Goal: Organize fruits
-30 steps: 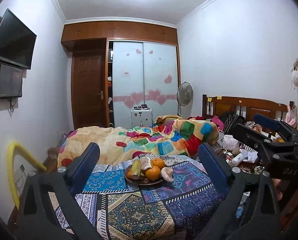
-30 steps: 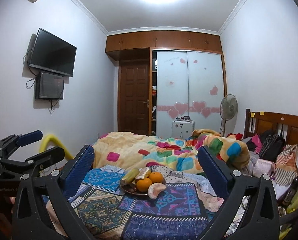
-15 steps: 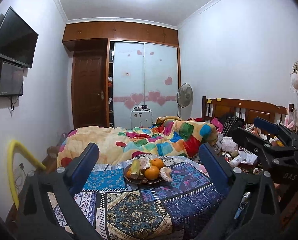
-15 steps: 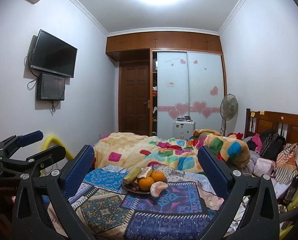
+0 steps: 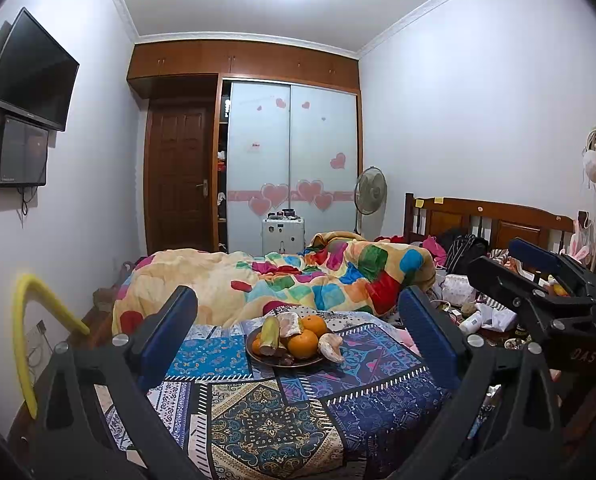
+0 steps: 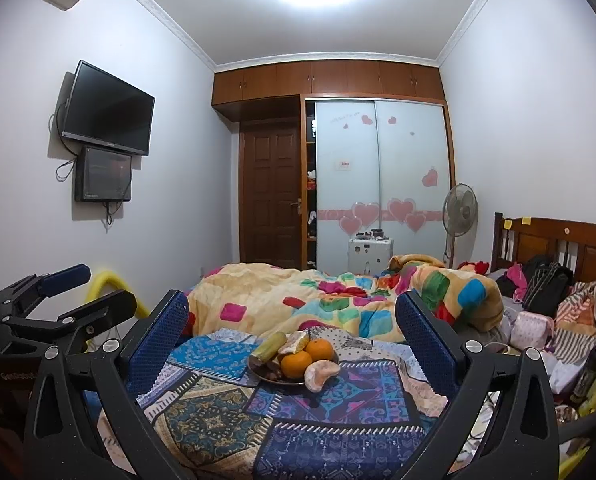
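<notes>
On the patchwork cloth [image 5: 266, 432] that covers the near end of the bed, toward its middle, sits my plate [image 5: 258, 358] of fruit: two oranges [image 5: 302, 343], a yellow-green banana-like piece [image 5: 269, 334], and peeled citrus pieces, one [image 6: 321, 375] hanging over the plate's near rim. My left hand-held gripper [image 5: 296, 336] is spread wide and holds nothing, short of the plate. My right hand-held gripper [image 6: 292, 340] is likewise wide apart and bare. Beyond lies a bright quilt [image 5: 298, 280].

patterned cloth bedspread [image 5: 258, 420]; glossy dark plate [image 5: 258, 356]; wood headboard [image 5: 493, 220].
</notes>
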`<state>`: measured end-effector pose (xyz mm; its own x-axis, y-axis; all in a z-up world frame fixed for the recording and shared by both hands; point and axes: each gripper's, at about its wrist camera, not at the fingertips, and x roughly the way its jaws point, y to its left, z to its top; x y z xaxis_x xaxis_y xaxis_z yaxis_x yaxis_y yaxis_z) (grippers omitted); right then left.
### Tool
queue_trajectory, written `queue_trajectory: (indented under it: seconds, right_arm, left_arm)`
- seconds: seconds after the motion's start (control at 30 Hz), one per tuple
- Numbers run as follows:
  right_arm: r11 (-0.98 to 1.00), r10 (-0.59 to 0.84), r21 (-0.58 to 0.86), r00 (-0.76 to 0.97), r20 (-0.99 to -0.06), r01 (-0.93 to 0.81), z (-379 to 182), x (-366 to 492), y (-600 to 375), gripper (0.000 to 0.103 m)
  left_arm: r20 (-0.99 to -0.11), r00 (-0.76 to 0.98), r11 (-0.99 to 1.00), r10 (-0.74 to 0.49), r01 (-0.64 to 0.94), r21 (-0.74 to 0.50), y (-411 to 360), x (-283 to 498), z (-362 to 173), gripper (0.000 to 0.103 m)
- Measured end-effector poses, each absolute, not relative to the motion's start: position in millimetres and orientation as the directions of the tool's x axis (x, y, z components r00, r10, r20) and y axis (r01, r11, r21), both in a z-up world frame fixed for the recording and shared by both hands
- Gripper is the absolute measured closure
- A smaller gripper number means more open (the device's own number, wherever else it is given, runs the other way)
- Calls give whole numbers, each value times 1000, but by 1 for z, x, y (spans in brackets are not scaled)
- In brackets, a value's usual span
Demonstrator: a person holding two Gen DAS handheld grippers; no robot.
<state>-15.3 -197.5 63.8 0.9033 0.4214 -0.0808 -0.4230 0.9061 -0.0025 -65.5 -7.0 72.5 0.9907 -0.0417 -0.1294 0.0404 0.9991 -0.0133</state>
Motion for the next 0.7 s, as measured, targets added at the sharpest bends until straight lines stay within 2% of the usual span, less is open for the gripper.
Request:
queue_trajectory:
  seconds: [0.7]
  right_arm:
    - [907, 420, 4, 904, -81, -422, 66, -18, -193, 0]
  left_arm:
    - [-132, 990, 998, -55, 52, -26, -7, -65, 69, 1]
